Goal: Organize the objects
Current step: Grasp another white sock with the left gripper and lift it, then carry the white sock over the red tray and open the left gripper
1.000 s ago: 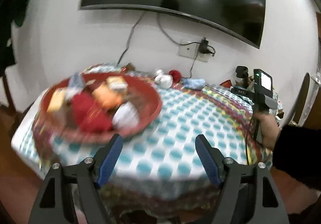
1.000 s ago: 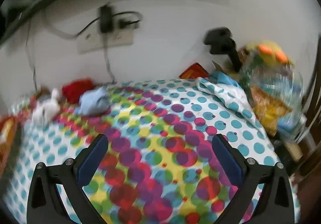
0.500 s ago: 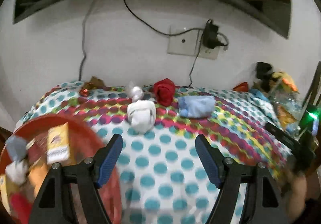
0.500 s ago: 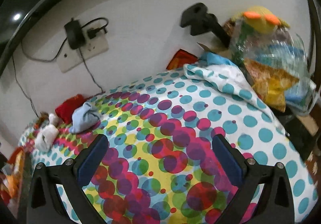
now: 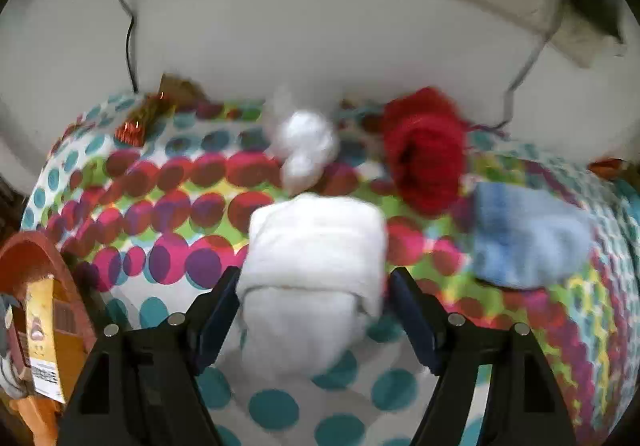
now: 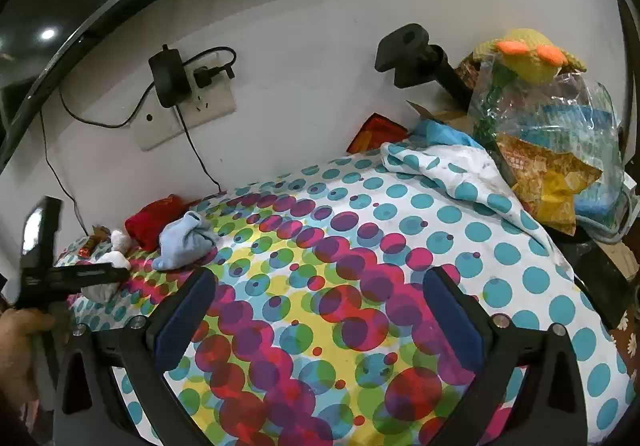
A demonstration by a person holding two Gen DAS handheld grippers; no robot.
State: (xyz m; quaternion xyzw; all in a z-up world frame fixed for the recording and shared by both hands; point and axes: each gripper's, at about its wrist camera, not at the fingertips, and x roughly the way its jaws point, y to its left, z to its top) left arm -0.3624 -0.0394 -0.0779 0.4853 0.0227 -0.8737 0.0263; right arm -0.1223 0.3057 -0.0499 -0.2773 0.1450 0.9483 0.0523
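Red basket sits lower left, white sock bundle dead center between the left gripper pads, still apart, so I'd go lower before squeezing; right gripper idles wide open.

1. The red basket, left of the left jaws, is cut off by the frame edge.
2. The white sock roll between those jaws is motion-blurred; pad contact is indeterminate.

White sock roll; red bundle; polka-dot tablecloth.
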